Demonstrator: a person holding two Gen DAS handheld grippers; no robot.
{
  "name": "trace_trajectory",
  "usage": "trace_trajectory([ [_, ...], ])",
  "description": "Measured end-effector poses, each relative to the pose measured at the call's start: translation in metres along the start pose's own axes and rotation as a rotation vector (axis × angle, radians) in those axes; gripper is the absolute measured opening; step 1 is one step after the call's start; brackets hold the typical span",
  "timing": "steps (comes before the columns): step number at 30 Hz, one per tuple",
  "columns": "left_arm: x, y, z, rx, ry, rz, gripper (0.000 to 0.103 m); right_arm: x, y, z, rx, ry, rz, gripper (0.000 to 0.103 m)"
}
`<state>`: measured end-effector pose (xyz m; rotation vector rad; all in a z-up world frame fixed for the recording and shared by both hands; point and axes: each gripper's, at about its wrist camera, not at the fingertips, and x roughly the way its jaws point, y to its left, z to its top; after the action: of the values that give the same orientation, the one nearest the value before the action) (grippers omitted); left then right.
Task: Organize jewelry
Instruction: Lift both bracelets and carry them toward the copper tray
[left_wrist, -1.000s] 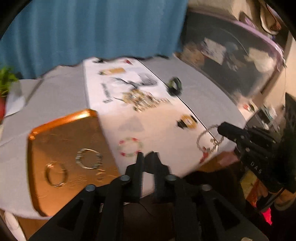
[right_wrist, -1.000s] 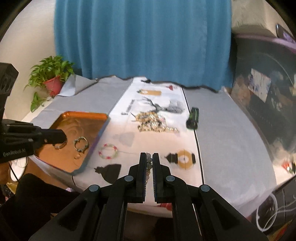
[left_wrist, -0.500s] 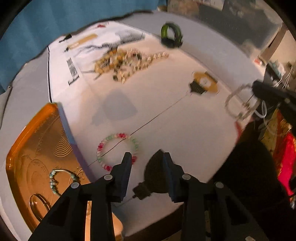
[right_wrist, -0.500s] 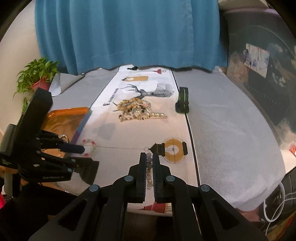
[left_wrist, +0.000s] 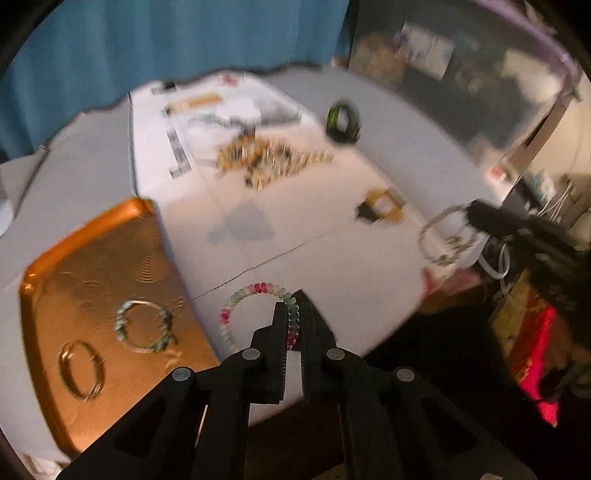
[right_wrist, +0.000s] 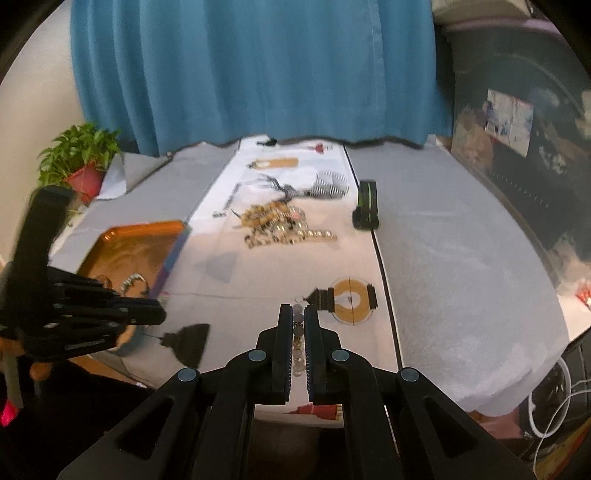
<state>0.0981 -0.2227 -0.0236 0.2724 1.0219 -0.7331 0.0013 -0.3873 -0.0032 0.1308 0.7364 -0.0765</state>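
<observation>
My left gripper (left_wrist: 293, 308) is shut on a pink, green and white beaded bracelet (left_wrist: 243, 295) near the table's front edge, beside the orange tray (left_wrist: 74, 266). The tray holds a turquoise beaded bracelet (left_wrist: 144, 326) and a gold bangle (left_wrist: 79, 369). My right gripper (right_wrist: 298, 314) is shut on a silver bracelet (right_wrist: 297, 332); in the left wrist view that bracelet (left_wrist: 448, 236) hangs from the gripper past the table's right edge. A heap of gold jewelry (right_wrist: 282, 225) lies mid-table.
A black and green band (right_wrist: 366, 205) stands right of the heap. A printed white cloth (right_wrist: 258, 266) covers the grey table (right_wrist: 461, 258). A potted plant (right_wrist: 81, 162) stands far left. A blue curtain (right_wrist: 258, 70) hangs behind.
My left gripper was open above the beaded bracelet half a second ago; it has now shut on it. The right gripper stays shut on the silver bracelet.
</observation>
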Motion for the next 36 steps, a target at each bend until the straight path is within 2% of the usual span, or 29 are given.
trace_trajectory([
  [3,-0.048,-0.006,-0.017,-0.025,-0.089,0.008,0.004,-0.024,0.013,0.001,-0.006,-0.034,0.017,0.006],
  [6,-0.082,-0.013,-0.035,-0.048,-0.136,0.082,0.004,-0.047,0.03,-0.003,-0.023,-0.058,0.049,0.006],
  [11,-0.117,-0.022,-0.075,-0.076,-0.201,0.148,0.004,-0.08,0.071,-0.027,-0.1,-0.05,0.124,0.006],
  [14,-0.129,-0.026,-0.105,-0.091,-0.213,0.19,0.004,-0.093,0.094,-0.045,-0.144,-0.028,0.163,0.006],
  [19,-0.142,-0.029,-0.146,-0.133,-0.217,0.184,0.004,-0.111,0.126,-0.072,-0.204,0.002,0.219,0.006],
  [23,-0.147,-0.031,-0.167,-0.142,-0.217,0.177,0.004,-0.123,0.148,-0.087,-0.245,0.017,0.248,0.006],
  [36,-0.159,-0.029,-0.186,-0.14,-0.246,0.169,0.004,-0.135,0.176,-0.097,-0.307,0.029,0.246,0.006],
])
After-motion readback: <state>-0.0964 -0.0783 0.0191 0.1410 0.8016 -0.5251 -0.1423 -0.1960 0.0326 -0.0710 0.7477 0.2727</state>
